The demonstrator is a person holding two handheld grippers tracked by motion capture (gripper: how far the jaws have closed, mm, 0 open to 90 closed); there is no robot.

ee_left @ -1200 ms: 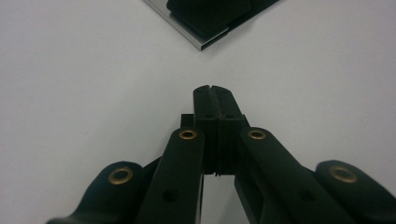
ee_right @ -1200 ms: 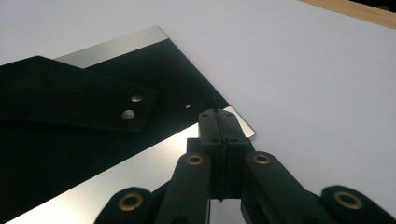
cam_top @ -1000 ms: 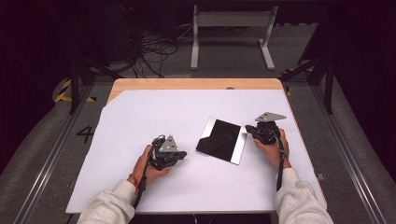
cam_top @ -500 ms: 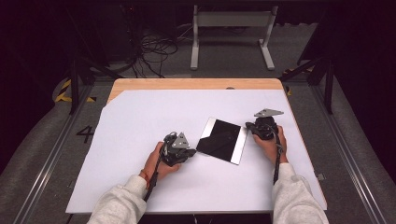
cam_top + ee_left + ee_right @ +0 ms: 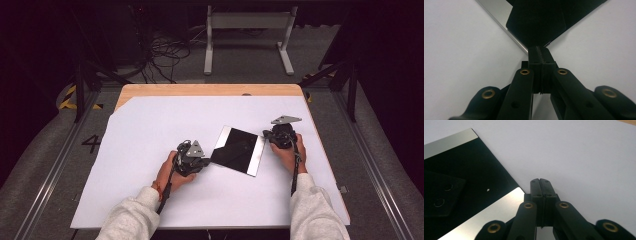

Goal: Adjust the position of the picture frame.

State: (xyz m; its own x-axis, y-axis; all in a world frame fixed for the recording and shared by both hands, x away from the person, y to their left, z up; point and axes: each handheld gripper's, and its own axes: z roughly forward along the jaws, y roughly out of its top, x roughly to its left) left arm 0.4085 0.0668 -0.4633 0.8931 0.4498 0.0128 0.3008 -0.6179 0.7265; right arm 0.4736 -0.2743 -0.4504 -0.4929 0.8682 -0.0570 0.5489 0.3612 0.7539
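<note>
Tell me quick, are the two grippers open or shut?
Left gripper: jaws shut, empty, at the black plate's corner.
Right gripper: jaws shut, empty.

Panel (image 5: 239,149): glossy black, mirror-like face; brushed silver metal end strips. Table cover (image 5: 150,135): matt white sheet. Tabletop edge (image 5: 200,90): pale wood. Grippers: matt black plastic.

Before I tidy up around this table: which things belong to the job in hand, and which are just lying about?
In the job:
- black glossy panel
- left tool, shut, at its corner
- right tool, shut, at its edge

Lying about:
- cables on the floor
- grey stand behind the table
</note>
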